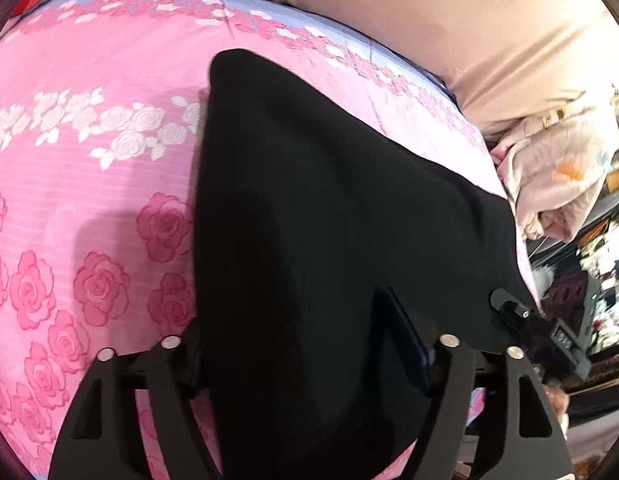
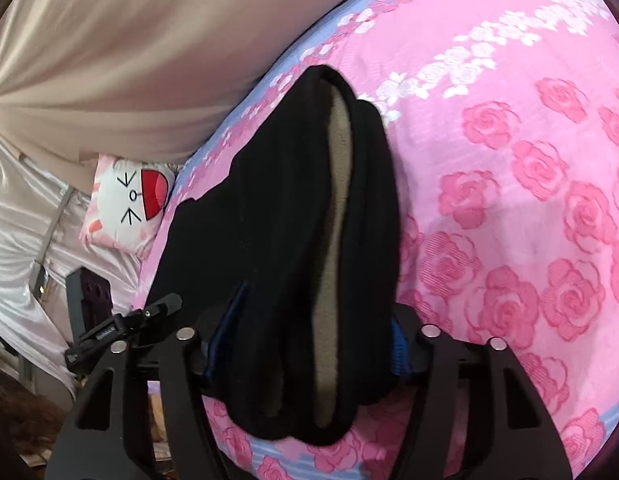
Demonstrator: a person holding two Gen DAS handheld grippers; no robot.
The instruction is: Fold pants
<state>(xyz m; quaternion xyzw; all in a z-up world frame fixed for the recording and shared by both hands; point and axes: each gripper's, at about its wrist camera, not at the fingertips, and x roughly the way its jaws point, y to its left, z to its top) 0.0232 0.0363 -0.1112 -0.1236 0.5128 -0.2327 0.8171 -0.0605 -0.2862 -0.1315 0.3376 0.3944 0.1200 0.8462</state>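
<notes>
Black pants (image 1: 329, 208) lie in a long bundle on the pink rose-print bedspread (image 1: 89, 184), tan lining (image 2: 333, 216) showing along one fold. Left gripper (image 1: 309, 344) straddles the near end, cloth bunched between its fingers; whether they pinch it, cannot tell. Right gripper (image 2: 305, 340) likewise, fingers apart around the bundle's thick end, grip unclear. Cat-face pillow (image 2: 129, 204) beside the bed edge.
</notes>
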